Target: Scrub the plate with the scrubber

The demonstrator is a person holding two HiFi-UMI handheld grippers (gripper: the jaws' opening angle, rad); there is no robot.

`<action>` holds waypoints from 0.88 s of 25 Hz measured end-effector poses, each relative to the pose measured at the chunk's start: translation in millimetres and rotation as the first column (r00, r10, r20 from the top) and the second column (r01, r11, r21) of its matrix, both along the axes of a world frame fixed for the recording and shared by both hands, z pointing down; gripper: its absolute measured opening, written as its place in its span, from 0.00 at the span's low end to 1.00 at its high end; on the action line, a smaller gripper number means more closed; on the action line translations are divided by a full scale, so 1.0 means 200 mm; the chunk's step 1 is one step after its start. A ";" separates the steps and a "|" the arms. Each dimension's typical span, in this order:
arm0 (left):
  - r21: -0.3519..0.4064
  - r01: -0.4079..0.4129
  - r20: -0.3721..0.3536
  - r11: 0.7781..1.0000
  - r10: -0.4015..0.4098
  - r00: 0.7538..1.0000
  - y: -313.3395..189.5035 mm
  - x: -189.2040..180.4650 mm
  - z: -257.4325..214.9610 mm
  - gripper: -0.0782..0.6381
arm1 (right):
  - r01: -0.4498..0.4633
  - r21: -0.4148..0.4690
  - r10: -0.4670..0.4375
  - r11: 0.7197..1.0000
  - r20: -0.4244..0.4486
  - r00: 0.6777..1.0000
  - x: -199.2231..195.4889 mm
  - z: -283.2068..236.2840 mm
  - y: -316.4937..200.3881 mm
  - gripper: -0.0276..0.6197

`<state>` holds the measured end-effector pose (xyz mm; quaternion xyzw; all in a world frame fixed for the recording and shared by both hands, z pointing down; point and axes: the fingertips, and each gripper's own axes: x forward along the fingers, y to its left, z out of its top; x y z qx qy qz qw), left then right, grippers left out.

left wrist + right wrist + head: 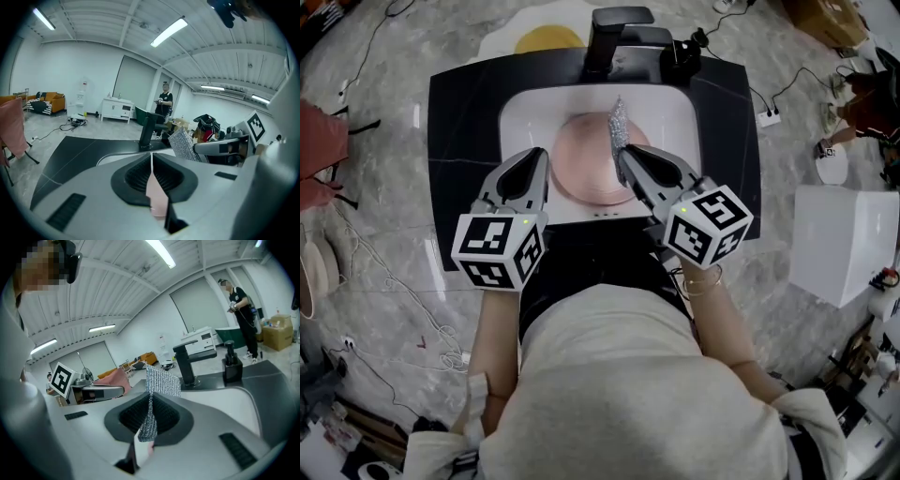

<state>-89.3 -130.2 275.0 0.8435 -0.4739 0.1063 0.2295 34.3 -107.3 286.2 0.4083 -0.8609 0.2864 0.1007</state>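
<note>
**Claw state.** Left claw (pixel 542 157) is pressed together on the near rim of the pink plate (pixel 581 167). Its own view shows a thin pink edge pinched between the jaws (pixel 151 157). Right claw (pixel 621 155) is pinching the silver mesh scrubber (pixel 617 124), with the lower corner of the mesh caught between its jaws (pixel 151 401).

**Location.** The plate sits just ahead of both claws, inside the white sink (pixel 680 105) set in the black surface (pixel 455 122). The scrubber projects beyond the right claw's tips, between that claw and the faucet (pixel 614 33).

**Progress.** In my judgement both grasps are complete, with the plate steadied and the tool in hand. The scrubber overlaps the plate's far right rim in the head view, but contact cannot be confirmed. No foam or water is visible. The scrubbing passes across the plate face appear to be outstanding.

**Orientation.** The scrubber is a flat sheet standing on edge. Its long axis runs onward from the right claw's tips, away from the person. The plate's face is turned toward the head camera. Whether it lies flat or is tipped up cannot be determined.
</note>
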 end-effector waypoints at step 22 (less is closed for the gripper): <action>-0.283 -0.091 -0.036 0.955 0.084 0.996 0.01 0.11 0.41 0.15 | 0.002 -0.142 -0.016 0.990 -0.101 0.995 0.01 0.26 0.02 0.09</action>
